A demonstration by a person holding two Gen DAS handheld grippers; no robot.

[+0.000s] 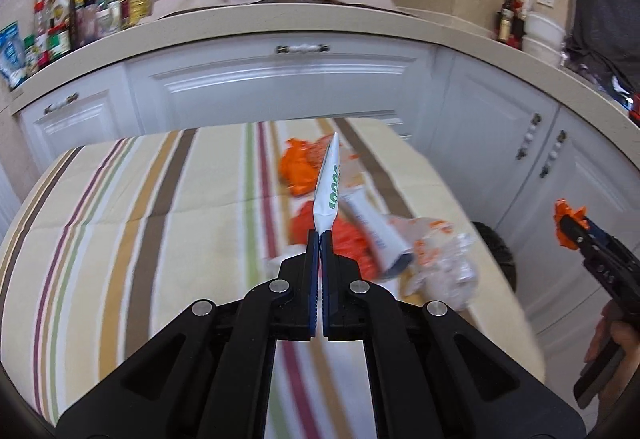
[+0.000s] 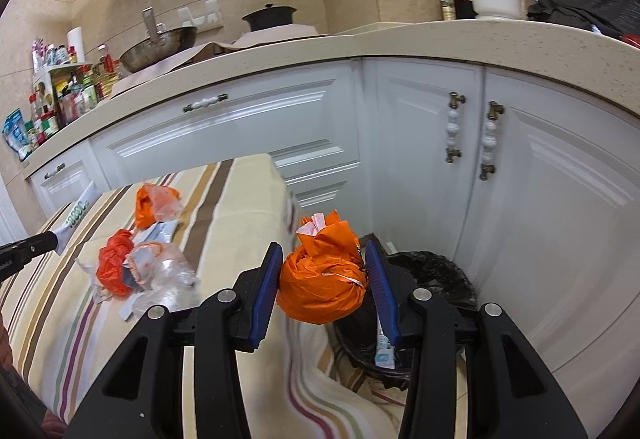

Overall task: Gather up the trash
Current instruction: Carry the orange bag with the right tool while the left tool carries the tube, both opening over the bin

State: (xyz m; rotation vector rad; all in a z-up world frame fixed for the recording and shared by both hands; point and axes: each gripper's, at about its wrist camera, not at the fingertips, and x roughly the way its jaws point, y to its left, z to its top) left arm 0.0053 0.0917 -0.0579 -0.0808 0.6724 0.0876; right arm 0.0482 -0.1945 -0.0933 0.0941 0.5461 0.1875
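Observation:
In the left wrist view my left gripper [image 1: 320, 236] is shut on the lower end of a white wrapper with green lettering [image 1: 329, 185], which stands up above the striped table [image 1: 120, 207]. On the cloth beyond it lie orange plastic bags [image 1: 298, 169], a white tube [image 1: 376, 231] and crumpled clear plastic [image 1: 444, 263]. My right gripper [image 2: 324, 245] is shut on a balled orange bag [image 2: 322, 283], held past the table's corner beside a black-lined trash bin [image 2: 436, 271]. A white and blue packet [image 2: 386, 353] lies in the bin. The right gripper [image 1: 570, 227] also shows at the right edge of the left view.
White cabinets [image 2: 400, 167] with knobbed handles stand close behind the table and bin. Above them a countertop [image 1: 280, 19] carries a wok, a black pot, oil bottles and jars. A person's hand [image 1: 612, 339] holds the right gripper's handle.

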